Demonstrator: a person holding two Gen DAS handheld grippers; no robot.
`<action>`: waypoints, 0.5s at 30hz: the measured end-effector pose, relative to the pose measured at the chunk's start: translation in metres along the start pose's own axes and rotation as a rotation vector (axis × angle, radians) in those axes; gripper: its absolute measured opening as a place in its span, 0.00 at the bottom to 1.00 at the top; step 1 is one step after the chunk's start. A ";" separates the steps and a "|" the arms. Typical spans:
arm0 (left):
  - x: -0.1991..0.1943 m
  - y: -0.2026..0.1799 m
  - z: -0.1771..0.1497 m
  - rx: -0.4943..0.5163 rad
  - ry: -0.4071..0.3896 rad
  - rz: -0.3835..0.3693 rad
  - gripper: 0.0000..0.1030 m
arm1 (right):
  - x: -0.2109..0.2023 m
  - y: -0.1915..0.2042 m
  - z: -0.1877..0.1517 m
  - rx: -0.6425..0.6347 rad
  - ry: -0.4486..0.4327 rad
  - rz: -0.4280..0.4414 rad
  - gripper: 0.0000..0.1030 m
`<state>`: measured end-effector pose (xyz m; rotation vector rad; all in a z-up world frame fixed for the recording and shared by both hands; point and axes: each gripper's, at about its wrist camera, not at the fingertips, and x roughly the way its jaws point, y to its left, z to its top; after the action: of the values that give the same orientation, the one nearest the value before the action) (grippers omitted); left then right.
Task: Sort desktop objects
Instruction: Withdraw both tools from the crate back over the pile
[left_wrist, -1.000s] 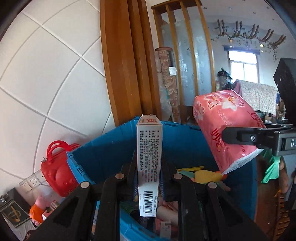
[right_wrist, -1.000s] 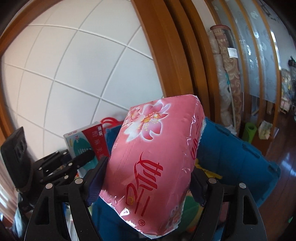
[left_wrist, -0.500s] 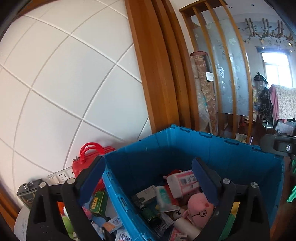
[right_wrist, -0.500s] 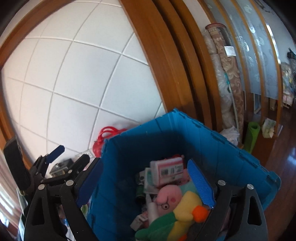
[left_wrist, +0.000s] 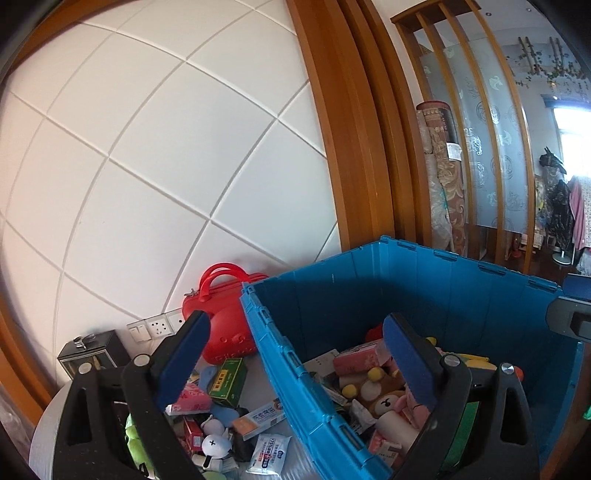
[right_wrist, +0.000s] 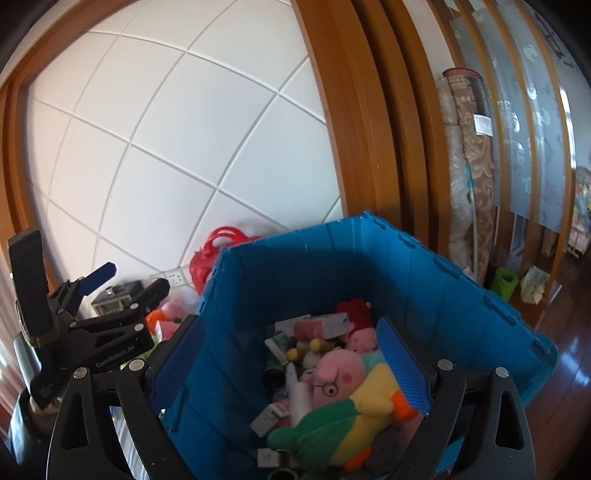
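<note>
A big blue crate (left_wrist: 406, 280) stands against the white panelled wall, filled with toys and boxes. My left gripper (left_wrist: 295, 358) is open and empty, straddling the crate's left wall (left_wrist: 280, 369). A brown bear plush (left_wrist: 384, 398) and a pink pack (left_wrist: 360, 360) lie inside. My right gripper (right_wrist: 291, 363) is open over the crate (right_wrist: 332, 258), nothing between its pads. Below it lie a pig plush (right_wrist: 343, 376) and a pink box (right_wrist: 321, 326). The left gripper (right_wrist: 125, 282) shows at the left of the right wrist view.
Left of the crate lie a red case (left_wrist: 221, 325), a green box (left_wrist: 227, 380), a wipes pack (left_wrist: 267, 452) and several small items. A wooden frame (left_wrist: 354, 147) and rolled rugs (left_wrist: 443, 177) rise behind. Wall sockets (left_wrist: 155, 328) sit low.
The left gripper opened and the white box is gone from its jaws. The right gripper opened and the pink tissue pack is gone. The left view swung left towards the table clutter.
</note>
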<state>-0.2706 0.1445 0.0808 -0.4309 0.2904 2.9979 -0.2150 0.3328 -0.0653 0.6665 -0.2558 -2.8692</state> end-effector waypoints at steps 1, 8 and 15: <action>-0.001 0.003 -0.002 -0.004 0.001 0.003 0.93 | 0.001 0.001 -0.002 0.002 0.007 0.001 0.92; -0.007 0.034 -0.015 -0.040 0.009 0.014 0.93 | 0.002 0.021 -0.008 -0.008 0.041 -0.013 0.92; -0.021 0.078 -0.031 -0.024 0.017 0.015 0.93 | 0.003 0.057 -0.015 0.020 0.037 -0.017 0.93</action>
<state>-0.2521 0.0609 0.0713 -0.4583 0.2609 3.0161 -0.2032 0.2755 -0.0683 0.7286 -0.2753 -2.8705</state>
